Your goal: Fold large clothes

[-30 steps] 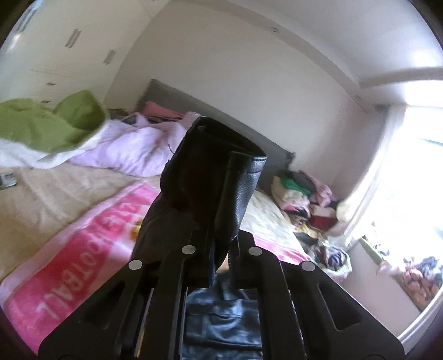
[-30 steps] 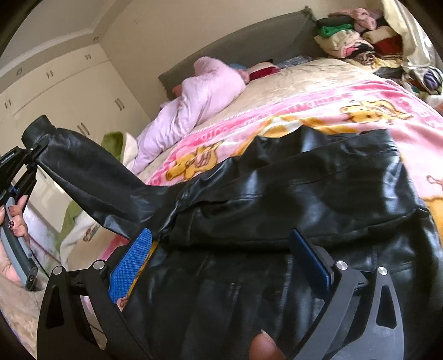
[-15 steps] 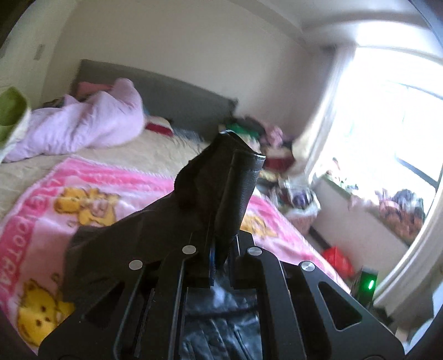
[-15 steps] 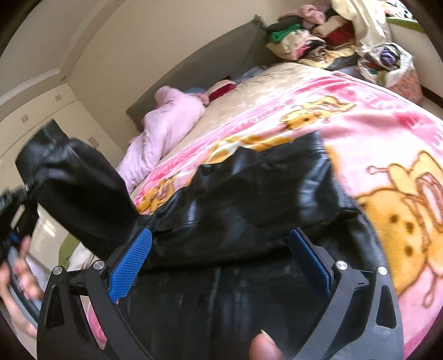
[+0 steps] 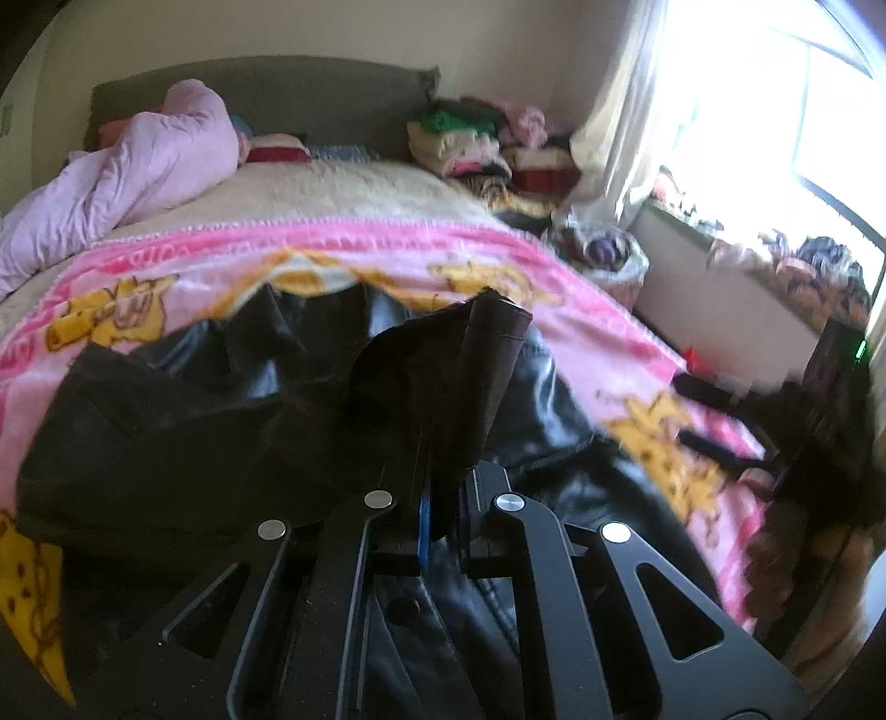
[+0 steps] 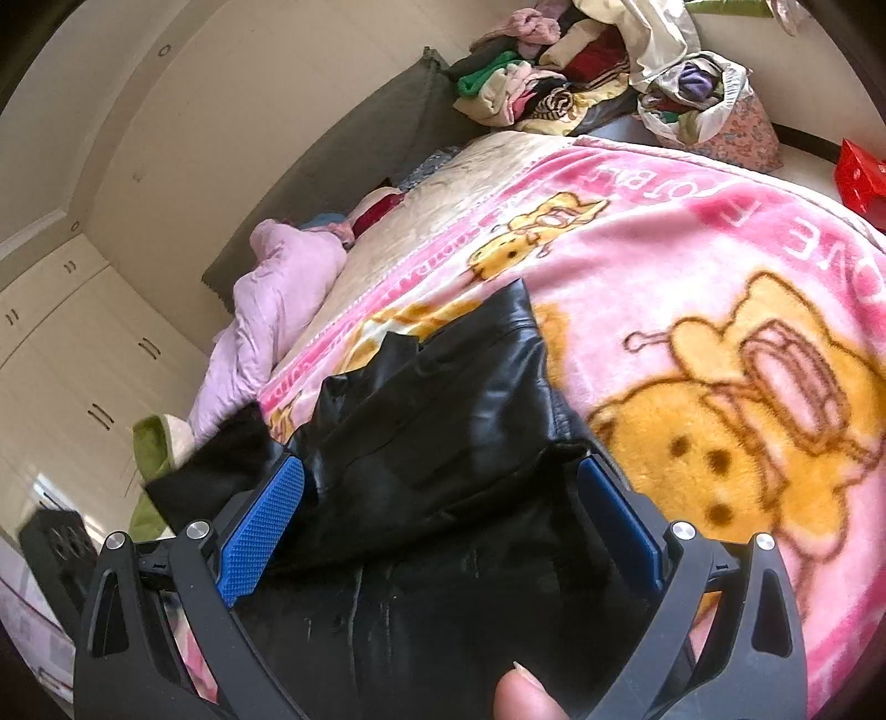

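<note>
The left gripper (image 5: pixel 443 498) pinched the sleeve cuff (image 5: pixel 487 354) of a black leather jacket (image 6: pixel 443 421) on a pink blanket (image 6: pixel 692 266), while the right gripper (image 6: pixel 443 520) hovered, fingers spread.

Cream walls (image 5: pixel 332 39), grey upholstered headboard (image 5: pixel 310 105), bed with beige cover (image 5: pixel 343 194) under a pink cartoon-bear blanket (image 6: pixel 692 266), crumpled lilac duvet (image 5: pixel 138 166), white built-in wardrobes (image 6: pixel 83 354), clothes pile (image 6: pixel 542 83) in the corner, pale curtain (image 5: pixel 626 122), bright overexposed window (image 5: pixel 775 83)
</note>
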`<action>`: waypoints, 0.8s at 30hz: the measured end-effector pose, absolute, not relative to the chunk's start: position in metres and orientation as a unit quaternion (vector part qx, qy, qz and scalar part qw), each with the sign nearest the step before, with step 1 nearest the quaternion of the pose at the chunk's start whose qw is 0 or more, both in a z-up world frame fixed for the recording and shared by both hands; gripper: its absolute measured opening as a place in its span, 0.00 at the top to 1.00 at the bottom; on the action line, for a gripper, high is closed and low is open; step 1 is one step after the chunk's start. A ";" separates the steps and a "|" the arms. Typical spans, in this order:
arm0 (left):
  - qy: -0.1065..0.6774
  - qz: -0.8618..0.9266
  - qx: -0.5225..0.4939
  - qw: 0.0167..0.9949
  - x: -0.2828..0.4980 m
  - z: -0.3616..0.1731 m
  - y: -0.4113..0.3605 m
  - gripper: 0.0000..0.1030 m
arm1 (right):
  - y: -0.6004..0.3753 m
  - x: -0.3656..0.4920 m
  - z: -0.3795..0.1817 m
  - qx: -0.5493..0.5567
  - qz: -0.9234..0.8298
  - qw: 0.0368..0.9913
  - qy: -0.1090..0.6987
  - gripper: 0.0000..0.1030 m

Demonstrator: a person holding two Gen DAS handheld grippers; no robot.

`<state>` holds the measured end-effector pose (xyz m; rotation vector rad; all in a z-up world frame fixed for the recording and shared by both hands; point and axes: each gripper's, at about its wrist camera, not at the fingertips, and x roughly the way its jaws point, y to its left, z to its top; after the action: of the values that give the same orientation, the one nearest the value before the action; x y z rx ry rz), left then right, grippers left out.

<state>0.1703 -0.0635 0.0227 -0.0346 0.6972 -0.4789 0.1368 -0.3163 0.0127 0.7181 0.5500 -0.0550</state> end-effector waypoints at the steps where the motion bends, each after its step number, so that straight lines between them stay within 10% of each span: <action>1: 0.345 -0.232 -0.006 0.910 0.170 0.016 -0.067 0.99 | -0.316 0.137 0.013 0.346 -0.026 0.899 0.267 0.04; 19: 0.382 -0.225 0.114 0.889 0.148 -0.024 -0.088 0.90 | -0.283 0.189 -0.003 0.359 0.075 0.859 0.356 0.05; 20: 0.382 -0.226 0.118 0.888 0.146 -0.024 -0.088 0.86 | -0.282 0.190 -0.005 0.360 0.079 0.857 0.361 0.05; 23: 0.379 -0.225 0.119 0.890 0.141 -0.024 -0.088 0.09 | -0.278 0.196 -0.015 0.374 0.101 0.839 0.383 0.16; 24: 0.371 -0.232 0.117 0.892 0.137 -0.022 -0.087 0.16 | -0.277 0.198 -0.018 0.378 0.105 0.834 0.389 0.21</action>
<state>0.1373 -0.0869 -0.0219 0.2422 0.7700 -0.4805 0.1982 -0.2768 -0.0180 0.8001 0.8236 0.2220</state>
